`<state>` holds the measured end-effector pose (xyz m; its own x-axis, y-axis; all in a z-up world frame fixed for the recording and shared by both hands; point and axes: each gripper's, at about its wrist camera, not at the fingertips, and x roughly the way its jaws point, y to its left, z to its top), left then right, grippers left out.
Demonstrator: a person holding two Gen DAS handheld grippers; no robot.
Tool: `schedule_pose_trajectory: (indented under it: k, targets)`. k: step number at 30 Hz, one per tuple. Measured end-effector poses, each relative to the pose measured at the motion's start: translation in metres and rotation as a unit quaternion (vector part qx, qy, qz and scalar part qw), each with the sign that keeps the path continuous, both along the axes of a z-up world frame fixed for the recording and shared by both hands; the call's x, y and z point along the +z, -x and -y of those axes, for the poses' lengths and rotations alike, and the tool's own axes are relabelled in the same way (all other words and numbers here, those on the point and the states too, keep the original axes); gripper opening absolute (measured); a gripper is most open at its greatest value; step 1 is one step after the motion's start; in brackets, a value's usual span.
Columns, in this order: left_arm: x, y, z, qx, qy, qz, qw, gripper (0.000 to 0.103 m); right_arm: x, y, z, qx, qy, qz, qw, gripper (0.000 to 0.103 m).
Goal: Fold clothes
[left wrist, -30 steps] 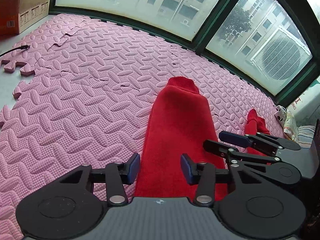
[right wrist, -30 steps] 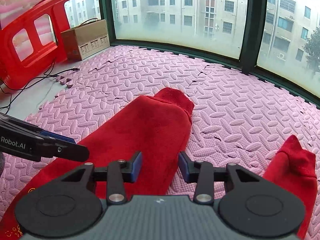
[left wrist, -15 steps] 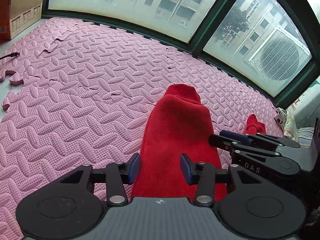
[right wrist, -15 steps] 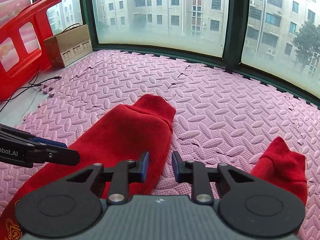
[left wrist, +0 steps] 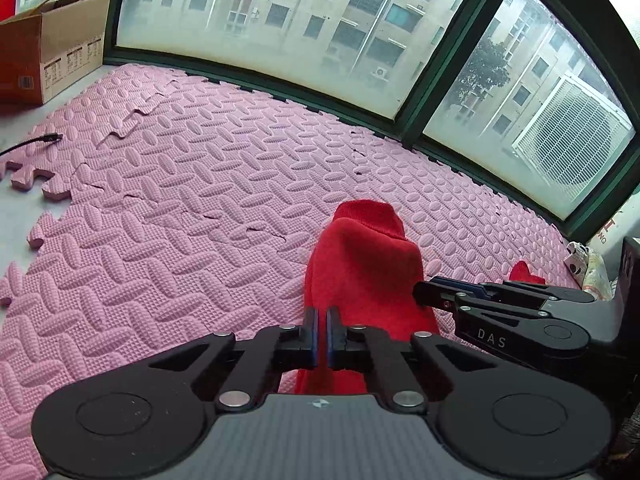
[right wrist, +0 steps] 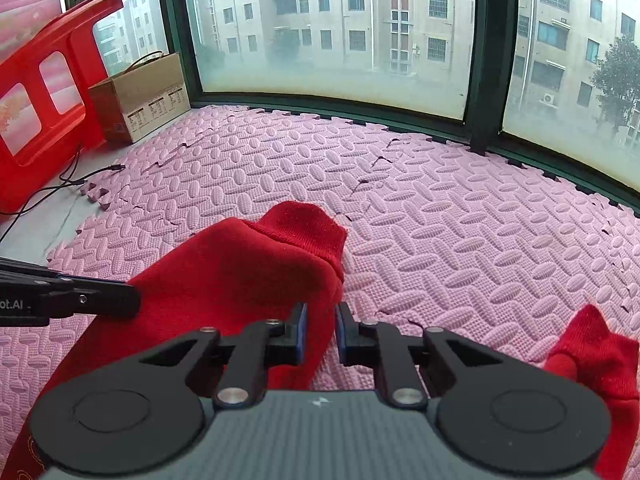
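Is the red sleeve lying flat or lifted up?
Lifted. The sleeve humps up off the mat, pinched by both grippers.

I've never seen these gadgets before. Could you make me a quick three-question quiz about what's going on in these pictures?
1. True or false: the left hand-held gripper is closed on the red garment.
2. What does the garment lie on? A) wooden table B) pink foam mat C) bed
3. Fill in: by the window in the right wrist view, beside the red plastic stool, stands a cardboard ____.

Key:
1. True; its fingers are nearly together with red cloth between them.
2. B, the pink foam mat.
3. box: the cardboard box.
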<state>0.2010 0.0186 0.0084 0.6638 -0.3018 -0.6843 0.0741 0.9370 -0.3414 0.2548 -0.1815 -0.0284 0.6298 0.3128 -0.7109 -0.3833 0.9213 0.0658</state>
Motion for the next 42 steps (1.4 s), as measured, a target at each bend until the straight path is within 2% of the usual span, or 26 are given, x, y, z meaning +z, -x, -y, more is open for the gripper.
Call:
schedule_pose_trajectory:
  k: [4,9,12,15,18,22,27,31,36,39,42]
  targets:
    - [0.012,0.002,-0.015,0.032,-0.034,0.015,0.9988,0.004,0.009,-0.006,-0.015,0.017,0.017,0.014,1.0,0.017]
    - [0.004,-0.004,-0.029,0.047,-0.029,-0.01,0.9984,0.004,0.024,0.022,-0.025,0.065,-0.001,0.017,0.998,0.023]
    - [0.003,-0.004,-0.027,0.045,-0.021,-0.011,0.9987,0.005,0.021,0.041,-0.038,0.101,0.005,0.011,0.995,0.029]
    - [0.003,-0.004,-0.026,0.045,-0.016,-0.013,0.9988,0.005,0.01,0.052,-0.05,0.125,0.011,-0.002,0.992,0.041]
    - [0.0,-0.005,-0.027,0.048,-0.017,-0.022,0.9985,0.006,-0.004,0.057,-0.056,0.125,0.042,-0.003,0.991,0.041]
    - [-0.002,-0.003,-0.032,0.049,-0.029,-0.026,0.998,0.009,-0.006,0.054,-0.043,0.1,0.069,0.011,0.992,0.042]
    - [0.011,0.013,-0.036,0.04,-0.026,-0.01,0.9988,0.009,0.001,0.052,-0.027,0.071,0.064,0.009,0.995,0.042]
    - [0.014,0.031,-0.027,0.004,-0.032,-0.007,0.9994,0.01,0.011,0.076,-0.036,0.114,0.05,0.024,0.992,0.042]
    - [0.0,0.051,-0.022,-0.022,-0.037,-0.027,0.9987,0.011,0.006,0.113,-0.054,0.186,0.058,0.022,0.981,0.042]
    - [-0.008,0.062,-0.022,-0.029,-0.04,-0.037,0.9981,0.011,-0.001,0.124,-0.051,0.184,0.085,0.023,0.979,0.042]
    - [-0.016,0.068,-0.023,-0.032,-0.044,-0.049,0.9973,0.011,0.0,0.124,-0.037,0.16,0.088,0.021,0.983,0.042]
